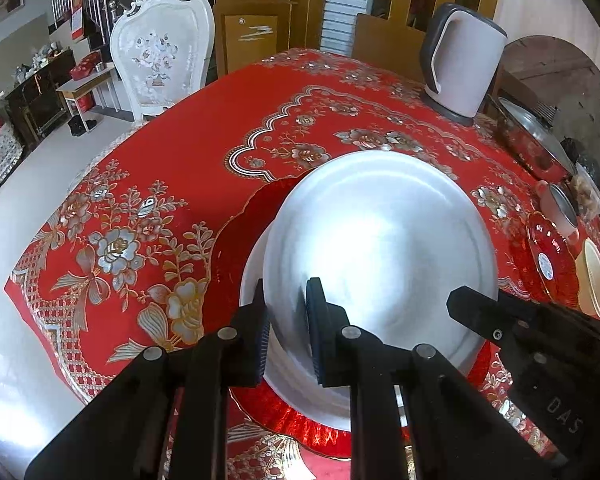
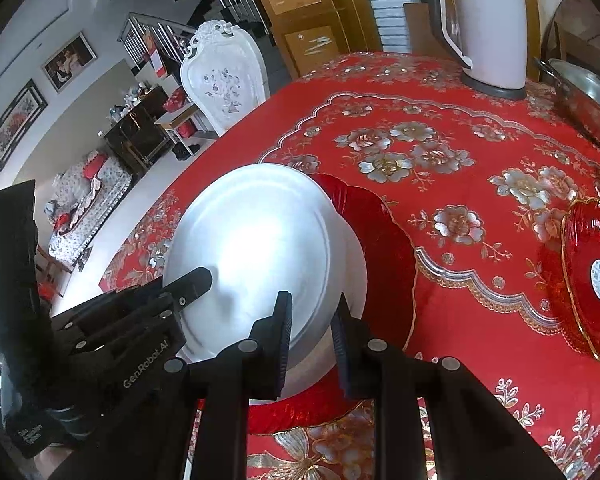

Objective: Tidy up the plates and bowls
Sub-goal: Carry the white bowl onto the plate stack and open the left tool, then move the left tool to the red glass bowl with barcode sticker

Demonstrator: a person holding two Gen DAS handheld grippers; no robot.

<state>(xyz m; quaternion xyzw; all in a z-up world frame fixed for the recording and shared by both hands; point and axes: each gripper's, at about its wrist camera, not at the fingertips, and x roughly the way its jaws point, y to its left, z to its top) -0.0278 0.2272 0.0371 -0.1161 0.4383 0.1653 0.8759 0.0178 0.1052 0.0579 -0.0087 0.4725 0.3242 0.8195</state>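
Observation:
A silver metal plate sits slightly tilted on top of a white plate. Under both lies a larger red plate with a scalloped gold rim. My left gripper straddles the silver plate's near-left rim, one finger above and one below, closed to a narrow gap. My right gripper holds the near-right rim the same way. Each gripper shows in the other's view: the right gripper, the left gripper.
The red flowered tablecloth covers the table. A white kettle stands at the back, with a steel pot beside it. At the right are a small red plate, a cream bowl and a pink cup. A white chair stands beyond the table's left edge.

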